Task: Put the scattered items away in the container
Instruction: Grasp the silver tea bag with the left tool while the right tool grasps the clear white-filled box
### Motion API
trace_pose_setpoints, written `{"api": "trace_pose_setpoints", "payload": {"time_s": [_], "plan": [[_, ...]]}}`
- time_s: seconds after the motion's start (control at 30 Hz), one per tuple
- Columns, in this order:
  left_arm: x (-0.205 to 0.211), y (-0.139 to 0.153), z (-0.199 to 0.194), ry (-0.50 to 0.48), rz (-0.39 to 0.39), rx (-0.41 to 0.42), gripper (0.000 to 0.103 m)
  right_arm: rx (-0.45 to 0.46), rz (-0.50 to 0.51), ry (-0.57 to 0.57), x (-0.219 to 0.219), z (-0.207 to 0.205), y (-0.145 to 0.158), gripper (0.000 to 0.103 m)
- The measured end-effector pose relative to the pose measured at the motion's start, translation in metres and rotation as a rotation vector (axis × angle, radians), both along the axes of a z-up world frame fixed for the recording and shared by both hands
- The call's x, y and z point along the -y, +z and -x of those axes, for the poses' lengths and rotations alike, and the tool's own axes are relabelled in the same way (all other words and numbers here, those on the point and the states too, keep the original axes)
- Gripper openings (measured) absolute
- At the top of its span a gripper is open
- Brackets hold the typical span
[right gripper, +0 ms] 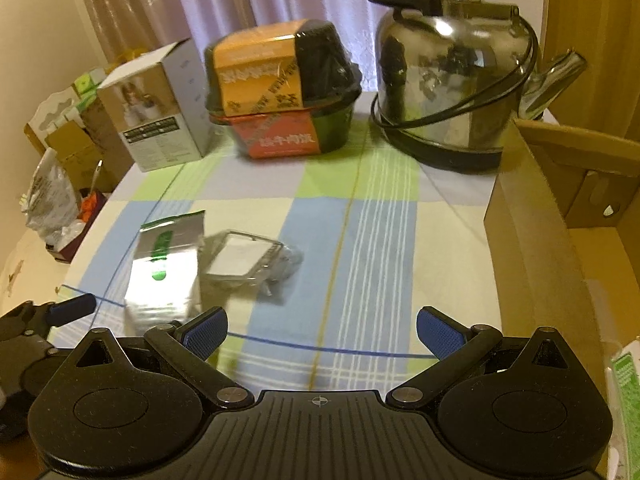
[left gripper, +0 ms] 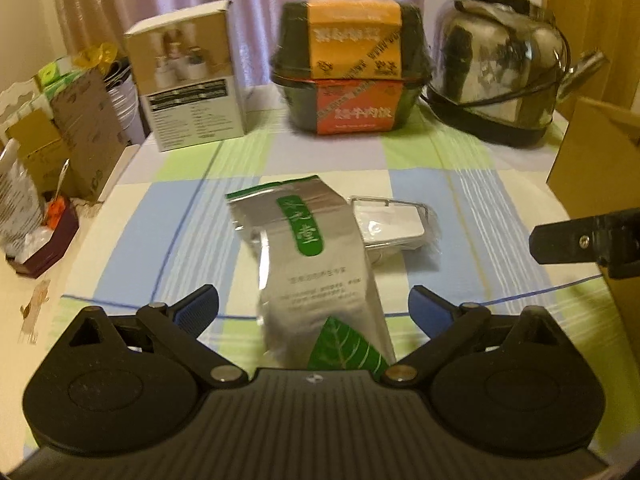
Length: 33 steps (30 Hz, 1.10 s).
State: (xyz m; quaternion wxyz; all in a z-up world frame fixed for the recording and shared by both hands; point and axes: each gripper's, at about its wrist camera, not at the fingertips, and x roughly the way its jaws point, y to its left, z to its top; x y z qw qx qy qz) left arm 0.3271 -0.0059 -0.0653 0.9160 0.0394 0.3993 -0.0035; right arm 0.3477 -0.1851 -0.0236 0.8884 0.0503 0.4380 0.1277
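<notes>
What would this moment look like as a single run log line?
left gripper: open, silver tea pouch between fingers | right gripper: open, empty | clear packet: on tablecloth | cardboard box: right

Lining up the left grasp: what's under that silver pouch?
The silver pouch lies on the checked tablecloth, its right edge overlapping a clear plastic packet. Whatever else lies beneath is covered.

A checked cloth of blue, green, cream and lilac covers the table [left gripper: 460,200]. The silver foil pouch [left gripper: 316,264] carries a green label and leaf. Orange and red bands wrap the black food tub [left gripper: 352,68], beside a mirror-bright steel kettle [left gripper: 496,68].
</notes>
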Motion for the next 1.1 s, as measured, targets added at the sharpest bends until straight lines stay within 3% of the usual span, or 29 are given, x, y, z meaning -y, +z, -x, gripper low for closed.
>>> {"api": "trace_pose_setpoints", "payload": {"time_s": [0.13,0.3,0.47,0.73,0.93,1.0,1.1], "plan": [[0.01,-0.013,-0.013,-0.002,-0.058,-0.005,0.092,-0.01,-0.006,0.01,0.003,-0.009,-0.012,0.103],[0.008,-0.025,-0.027,0.006,-0.06,-0.03,0.082,-0.021,-0.019,0.025,0.006,-0.016,-0.02,0.103],[-0.005,-0.024,-0.028,-0.023,-0.031,-0.042,0.052,-0.021,-0.013,0.033,0.007,-0.02,-0.023,0.103],[-0.052,-0.01,0.005,-0.11,0.022,-0.154,0.052,0.025,0.03,0.129,-0.012,-0.023,-0.019,0.103],[-0.076,-0.004,0.02,-0.12,0.02,-0.15,0.069,0.086,0.109,0.321,-0.046,-0.04,-0.02,0.103],[-0.079,-0.003,0.02,-0.107,0.034,-0.138,0.071,0.065,0.122,0.322,-0.055,-0.052,-0.025,0.103],[-0.08,-0.002,0.019,-0.077,0.049,-0.119,0.071,-0.015,0.045,0.225,-0.057,-0.07,-0.03,0.103]]}}
